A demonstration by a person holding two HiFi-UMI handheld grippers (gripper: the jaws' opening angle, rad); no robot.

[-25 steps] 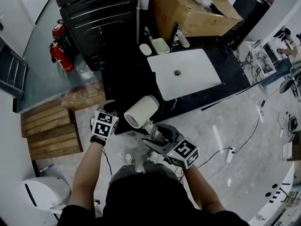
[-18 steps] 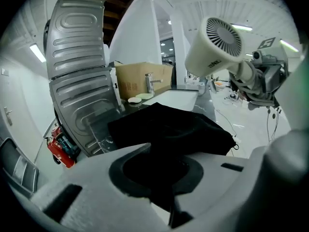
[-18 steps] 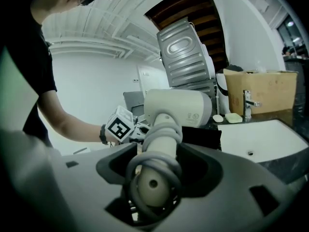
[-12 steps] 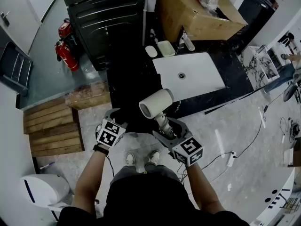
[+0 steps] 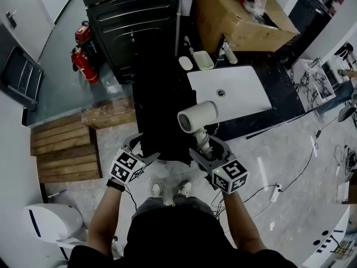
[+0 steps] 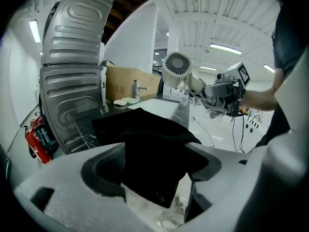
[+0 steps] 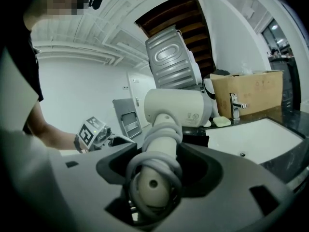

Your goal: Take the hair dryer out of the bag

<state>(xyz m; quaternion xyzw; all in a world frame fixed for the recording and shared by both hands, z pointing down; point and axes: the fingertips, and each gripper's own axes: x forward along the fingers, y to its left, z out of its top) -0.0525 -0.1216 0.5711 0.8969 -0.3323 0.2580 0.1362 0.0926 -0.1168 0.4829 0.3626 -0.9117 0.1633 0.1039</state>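
- Head view: The white sink (image 5: 245,94), set in a dark counter (image 5: 279,102), serves as landmark. The hair dryer (image 5: 197,116), cream-coloured, is out of the bag and held in the air just in front of the sink's near-left corner. The black bag (image 5: 162,110) lies on the counter left of the sink. The right gripper (image 5: 207,149) holds the dryer by its handle. The left gripper (image 5: 139,149) sits left of the sink, at the bag's near edge. Each marker cube (image 5: 230,176) shows black-and-white squares and no words.
- Left gripper view: The jaws stand wide, having just been opening. The bag's hanging edge (image 6: 145,134) shows between them, but the pads do not press on it. The dryer's rear grille (image 6: 176,69) shows above the sink.
- Right gripper view: The jaws are closed on the dryer's handle, with its grey cord (image 7: 159,158) wound round it. A small round label (image 7: 193,116) marks the barrel, its print too small to read. A cardboard box (image 7: 246,93) and a tap (image 7: 234,105) stand behind the sink.
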